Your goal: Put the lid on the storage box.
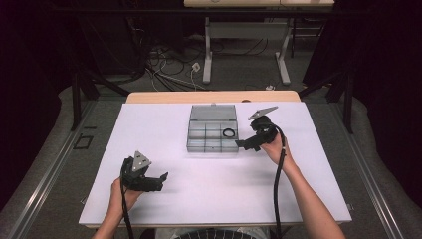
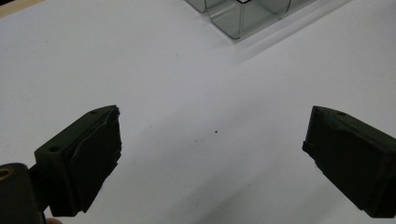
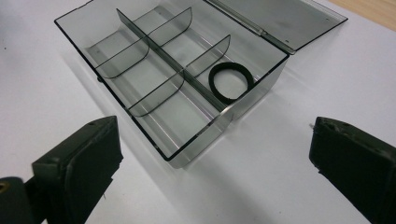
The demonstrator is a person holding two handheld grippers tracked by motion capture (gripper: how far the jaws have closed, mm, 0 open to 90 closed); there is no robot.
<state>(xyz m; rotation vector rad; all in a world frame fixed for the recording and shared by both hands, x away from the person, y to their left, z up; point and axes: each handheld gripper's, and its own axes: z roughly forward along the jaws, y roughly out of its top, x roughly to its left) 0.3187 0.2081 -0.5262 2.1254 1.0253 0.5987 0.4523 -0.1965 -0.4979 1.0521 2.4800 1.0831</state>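
A clear grey compartment box (image 1: 204, 140) sits open on the white table, its lid (image 1: 213, 113) folded back. A black ring (image 1: 229, 133) lies in the far right compartment; I see the ring (image 3: 230, 82) and the box (image 3: 140, 70) close up in the right gripper view. My right gripper (image 1: 244, 145) hovers just right of the box's near right corner, jaws wide apart and empty (image 3: 212, 154). My left gripper (image 1: 163, 178) rests low at the front left of the table, open and empty (image 2: 212, 149), with a corner of the box (image 2: 243, 16) far ahead.
The white table sheet (image 1: 209, 194) has a wooden strip (image 1: 149, 97) along its far edge. Beyond it stand a desk frame (image 1: 246, 35) and loose cables (image 1: 164, 67) on the floor. Dark curtains flank both sides.
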